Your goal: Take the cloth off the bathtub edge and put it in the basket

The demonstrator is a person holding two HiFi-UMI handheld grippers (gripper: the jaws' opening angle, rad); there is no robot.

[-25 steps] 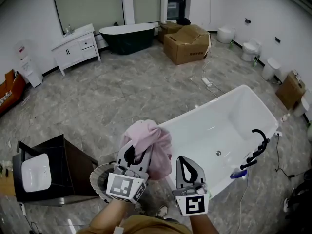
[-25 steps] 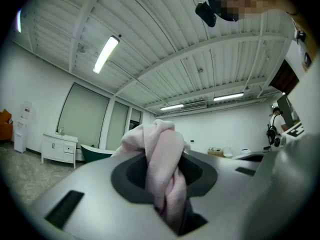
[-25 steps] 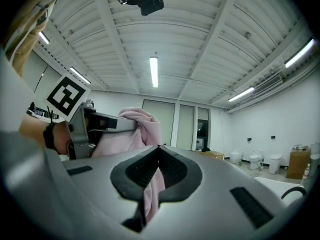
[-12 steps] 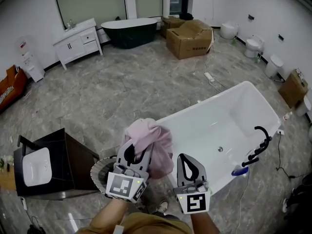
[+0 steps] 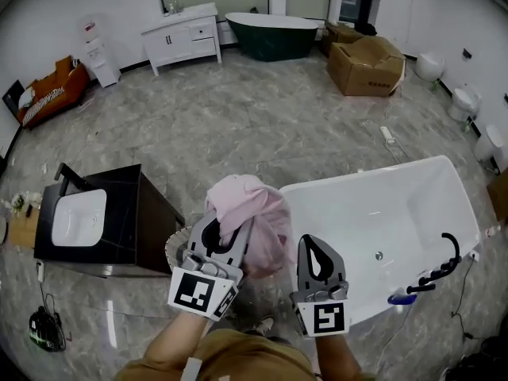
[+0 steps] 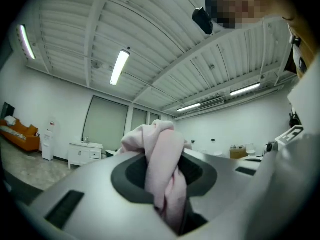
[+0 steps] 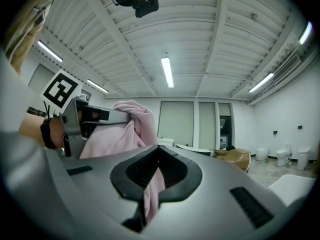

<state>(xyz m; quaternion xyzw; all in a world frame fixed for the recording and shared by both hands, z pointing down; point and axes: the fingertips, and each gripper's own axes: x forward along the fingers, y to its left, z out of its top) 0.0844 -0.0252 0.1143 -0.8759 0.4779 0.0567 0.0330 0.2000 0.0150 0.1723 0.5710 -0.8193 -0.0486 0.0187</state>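
A pink cloth is bunched high in my left gripper, whose jaws are shut on it; in the left gripper view the cloth runs down into the slit between the jaws. The gripper holds it over the gap between the white bathtub and a round basket, whose rim peeks out just left of the gripper. My right gripper stands close beside the cloth with its tips together. In the right gripper view a pink strip shows in the slit; whether it is pinched is unclear.
A dark vanity with a white sink stands left of the basket. A black faucet rises at the tub's near right end. Farther off are a cardboard box, a dark green tub, a white cabinet and toilets.
The head view has swung left, so the vanity shows more fully and the tub sits farther right. Both grippers keep the same pose, and the cloth stays in the left one.
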